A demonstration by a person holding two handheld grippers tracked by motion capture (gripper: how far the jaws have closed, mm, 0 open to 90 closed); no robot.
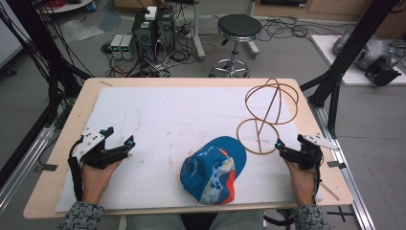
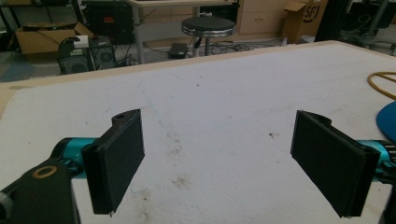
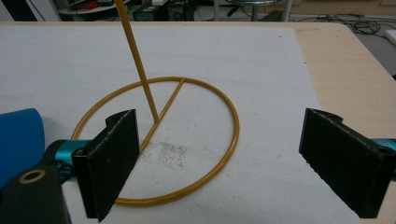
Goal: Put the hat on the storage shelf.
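Note:
A blue cap (image 1: 213, 169) with a red and white printed panel lies on the white mat near the table's front edge. To its right stands a golden wire hat stand (image 1: 266, 115), its round base ring (image 3: 161, 140) flat on the mat and a thin rod rising to a wire ball. My left gripper (image 1: 118, 137) rests at the front left, open, with bare mat between its jaws (image 2: 219, 158). My right gripper (image 1: 290, 143) sits at the front right, open, just in front of the stand's base ring (image 3: 219, 158). The cap's blue edge (image 3: 18, 140) shows beside its left jaw.
The wooden table (image 1: 316, 143) carries a stained white mat (image 1: 167, 120). Beyond the far edge stand a black stool (image 1: 238, 38), computer boxes (image 1: 153, 28) and loose cables. Black frame posts (image 1: 349, 52) rise at both sides.

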